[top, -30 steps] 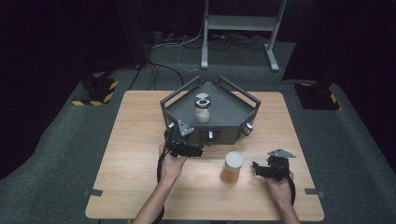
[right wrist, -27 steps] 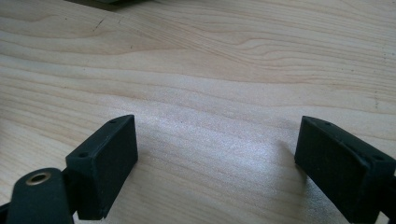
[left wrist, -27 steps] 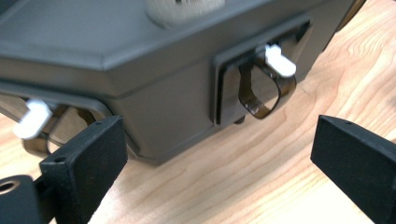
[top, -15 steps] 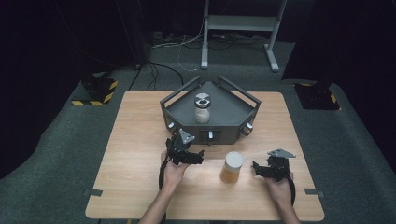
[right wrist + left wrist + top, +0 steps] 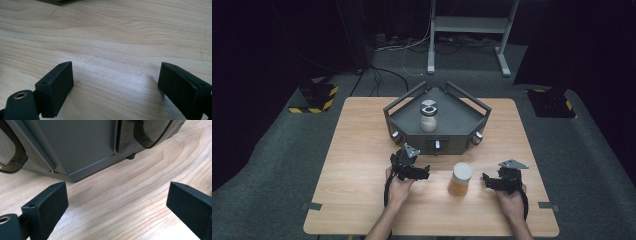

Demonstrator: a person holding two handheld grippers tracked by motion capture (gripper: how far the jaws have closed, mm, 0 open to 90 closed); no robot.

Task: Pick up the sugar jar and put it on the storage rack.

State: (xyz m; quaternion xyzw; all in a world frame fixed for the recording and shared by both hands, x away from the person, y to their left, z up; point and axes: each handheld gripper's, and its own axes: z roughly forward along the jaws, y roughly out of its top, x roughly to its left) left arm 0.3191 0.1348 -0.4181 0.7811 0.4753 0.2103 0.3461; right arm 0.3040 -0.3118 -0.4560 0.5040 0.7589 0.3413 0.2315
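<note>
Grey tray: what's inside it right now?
In the high view, the grey tray holds one small jar with a grey-and-white lid, standing upright near the middle. The rest of its floor looks bare. What the jar holds cannot be told, and the near wall hides the floor's front edge.

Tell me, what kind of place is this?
Probably a lab or recording studio: dark curtained surroundings, a wooden table on grey carpet, loose cables on the floor, and a metal stand behind.

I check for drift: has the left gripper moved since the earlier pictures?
Yes. The left gripper has drawn away from the grey stand, toward the table's near edge.
</note>
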